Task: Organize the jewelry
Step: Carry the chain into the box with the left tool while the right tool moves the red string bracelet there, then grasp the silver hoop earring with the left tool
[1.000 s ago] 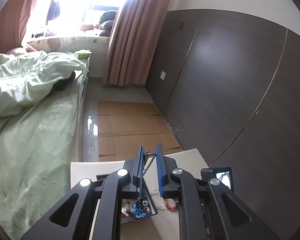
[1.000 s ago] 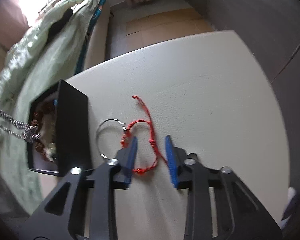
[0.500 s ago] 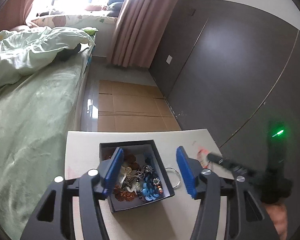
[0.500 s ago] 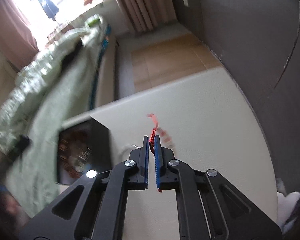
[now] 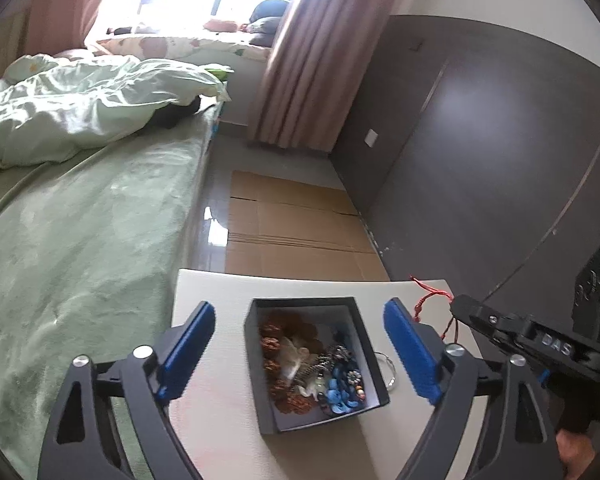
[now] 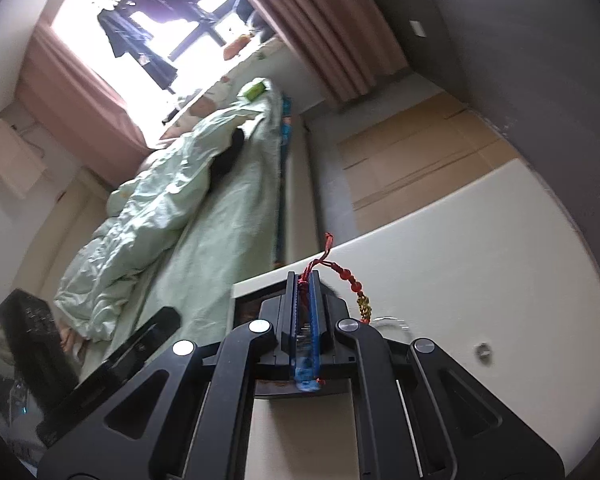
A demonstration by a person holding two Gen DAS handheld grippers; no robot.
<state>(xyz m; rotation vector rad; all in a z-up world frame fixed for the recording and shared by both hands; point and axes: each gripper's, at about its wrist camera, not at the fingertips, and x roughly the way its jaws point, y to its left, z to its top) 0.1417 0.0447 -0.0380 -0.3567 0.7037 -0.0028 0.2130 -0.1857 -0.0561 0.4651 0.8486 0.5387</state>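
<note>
A black jewelry box holding several bead and chain pieces sits on the white table. My left gripper is open and empty, with its fingers on either side of the box from above. My right gripper is shut on a red cord bracelet and holds it in the air to the right of the box; the bracelet also shows in the left wrist view. A silver ring bangle lies on the table right of the box. A small ring lies further right.
A bed with green sheets runs along the table's left side. Flattened cardboard covers the floor beyond the table. A dark wardrobe wall stands at the right.
My left gripper let a chain drop into the box, opened wide and drew back. My right gripper closed on the red bracelet and lifted it off the table toward the box.
</note>
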